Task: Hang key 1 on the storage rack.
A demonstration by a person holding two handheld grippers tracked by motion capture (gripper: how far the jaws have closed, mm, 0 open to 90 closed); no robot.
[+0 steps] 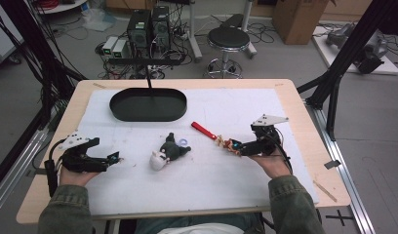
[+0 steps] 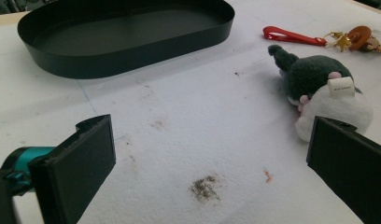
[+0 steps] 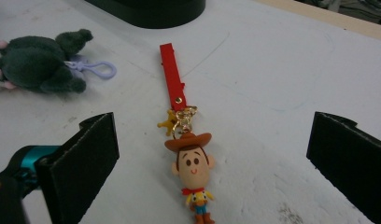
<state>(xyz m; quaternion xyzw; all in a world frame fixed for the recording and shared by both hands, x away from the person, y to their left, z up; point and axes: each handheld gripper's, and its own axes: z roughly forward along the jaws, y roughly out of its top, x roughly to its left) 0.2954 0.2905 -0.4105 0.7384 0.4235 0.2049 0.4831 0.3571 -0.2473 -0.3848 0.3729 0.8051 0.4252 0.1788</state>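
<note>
A cowboy figure keychain (image 3: 193, 175) with a red strap (image 3: 172, 77) lies on the white mat. In the right gripper view it rests between the two spread jaws, untouched. My right gripper (image 1: 231, 145) is open, right over the figure (image 1: 225, 143). A dark grey and white plush toy (image 1: 167, 152) with a lilac clip (image 3: 97, 69) lies mid-table. My left gripper (image 1: 116, 159) is open, left of the plush (image 2: 319, 88) and apart from it. A black oval tray (image 1: 148, 105) stands empty at the back.
The white mat (image 1: 202, 180) covers most of the wooden table (image 1: 304, 126). A thin black rod (image 1: 149, 83) rises behind the tray. Black frame posts (image 1: 333, 92) stand at the table's right. A stool (image 1: 228, 41) and computers (image 1: 148, 29) are on the floor beyond.
</note>
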